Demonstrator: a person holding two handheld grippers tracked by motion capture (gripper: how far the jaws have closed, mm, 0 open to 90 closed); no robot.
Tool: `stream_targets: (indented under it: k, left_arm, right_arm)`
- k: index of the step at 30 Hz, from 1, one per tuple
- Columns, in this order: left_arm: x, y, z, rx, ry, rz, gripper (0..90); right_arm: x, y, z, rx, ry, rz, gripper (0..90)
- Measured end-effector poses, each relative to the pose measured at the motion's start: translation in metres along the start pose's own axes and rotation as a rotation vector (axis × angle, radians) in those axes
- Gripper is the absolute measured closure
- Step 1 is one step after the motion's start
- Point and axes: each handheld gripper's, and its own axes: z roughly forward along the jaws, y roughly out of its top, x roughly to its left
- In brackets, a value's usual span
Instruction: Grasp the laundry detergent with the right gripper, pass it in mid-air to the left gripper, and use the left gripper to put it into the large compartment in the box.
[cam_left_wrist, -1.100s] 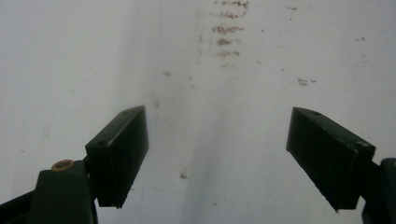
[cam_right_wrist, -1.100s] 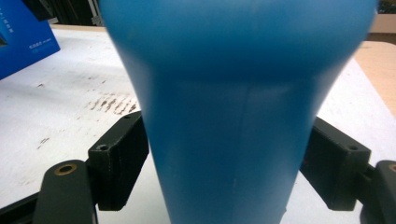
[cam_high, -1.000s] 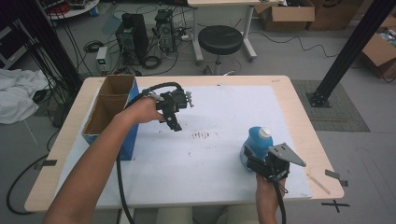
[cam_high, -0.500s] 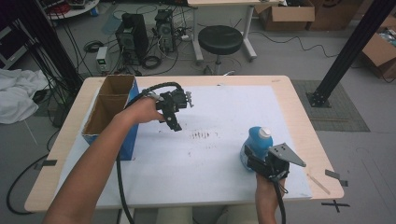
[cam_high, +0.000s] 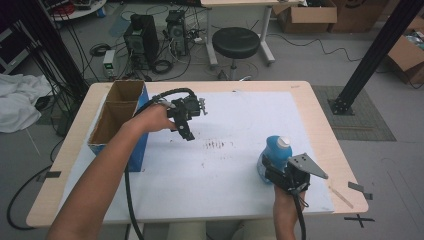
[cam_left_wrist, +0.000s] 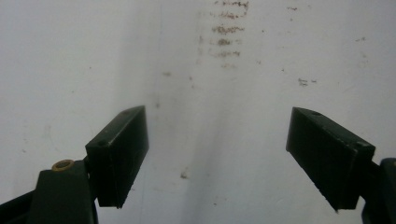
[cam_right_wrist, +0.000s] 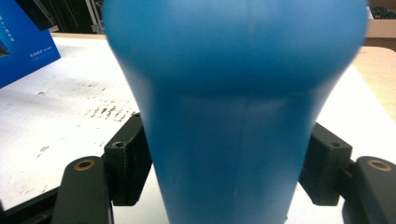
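The blue bottle (cam_high: 274, 155) is seen standing at the lower right of the high view, on the white sheet (cam_high: 235, 165), its narrow waist set between the jaws of the right gripper (cam_high: 270, 169). Those jaws have just been closing and now appear pressed against its sides, so a lift seems to be prepared. Toward the upper left, the left gripper (cam_high: 186, 131) is held spread and empty beside the cardboard box (cam_high: 116, 120).

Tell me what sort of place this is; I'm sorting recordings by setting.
Probably a lab or workshop. Computer towers and loose cables sit on the floor beyond the table, with cardboard boxes and a black stool around.
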Motion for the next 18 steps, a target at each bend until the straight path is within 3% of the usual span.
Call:
stream_targets:
  k: [18]
  left_arm:
    - [-0.0004,0.0003,0.0007,0.003,0.0,0.001,21.8]
  right_arm:
    - [0.0001,-0.0009,-0.0002,-0.006,0.007,-0.005,37.3]
